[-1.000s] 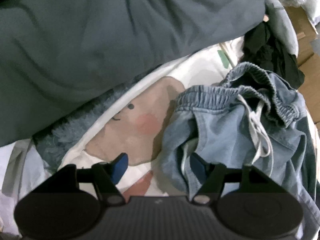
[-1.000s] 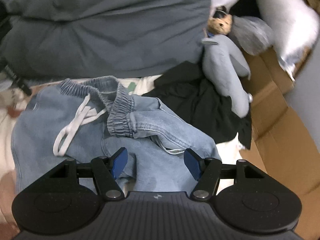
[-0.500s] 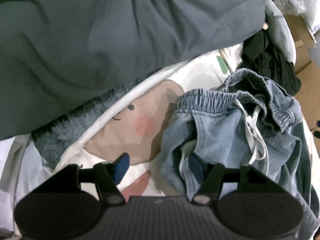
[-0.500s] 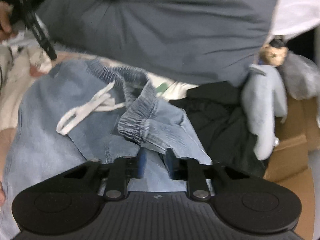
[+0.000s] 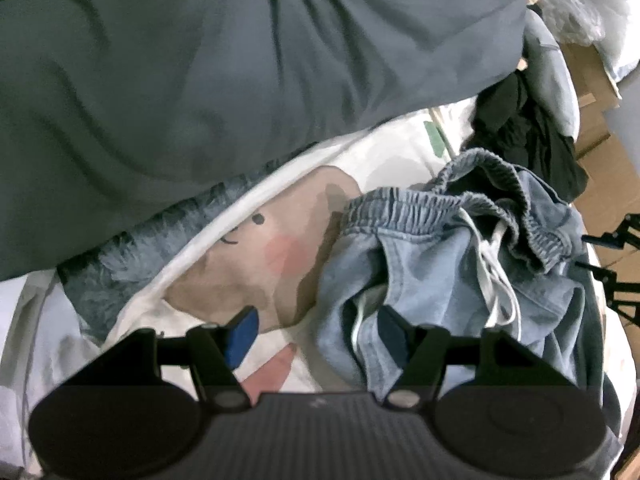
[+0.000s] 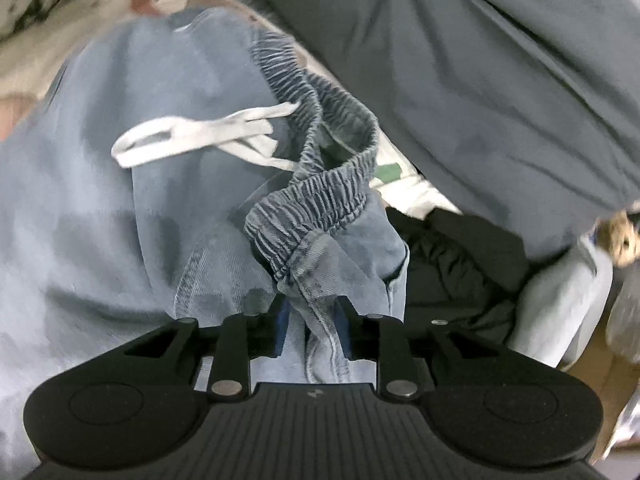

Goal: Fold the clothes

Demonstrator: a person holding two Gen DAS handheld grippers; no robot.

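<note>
The faded denim shorts, soft and rumpled with a ribbed elastic waistband and a flat white drawstring, lay bunched on a cartoon-printed white sheet, where the right gripper had a fold of denim just below the waistband between its narrow, opening jaws. The left gripper hung wide apart over the shorts' crumpled edge, gripping nothing. A bulky grey duvet crowded the far side, a black garment and brown cardboard lay beside, and motion blur smeared the right view's edges
</note>
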